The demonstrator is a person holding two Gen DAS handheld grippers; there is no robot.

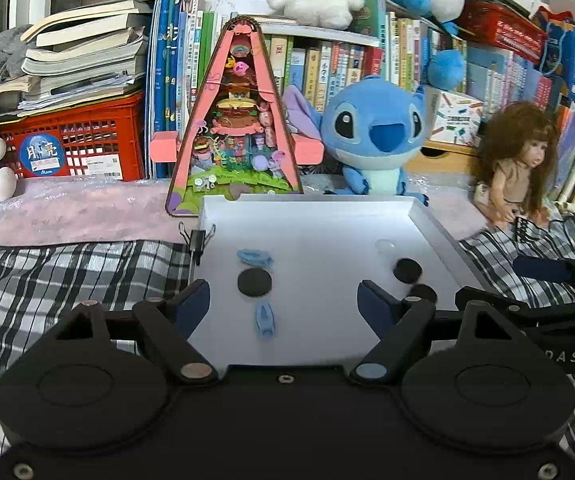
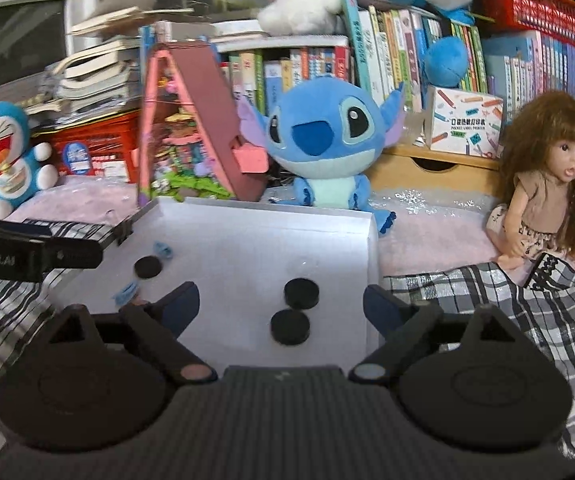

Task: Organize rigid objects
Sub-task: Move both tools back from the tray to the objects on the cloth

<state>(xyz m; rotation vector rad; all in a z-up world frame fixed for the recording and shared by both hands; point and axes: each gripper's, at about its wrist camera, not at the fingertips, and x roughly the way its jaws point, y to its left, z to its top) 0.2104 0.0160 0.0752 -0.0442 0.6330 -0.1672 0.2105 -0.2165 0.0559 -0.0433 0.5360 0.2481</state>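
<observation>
Discs (image 1: 254,282) and blue clips (image 1: 264,318) lie in the white tray (image 1: 427,216) ahead of you; your left gripper (image 1: 283,304) and right gripper (image 2: 281,306) both gape wide, holding nothing.

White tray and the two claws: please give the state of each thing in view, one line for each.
White tray: flat on the checked cloth, holds all small parts.
Black discs: one on the left, two close together on the right, all lying flat.
Blue clips: lying loose near the left disc.
Left claw: open, holds nothing.
Right claw: open, holds nothing.
</observation>
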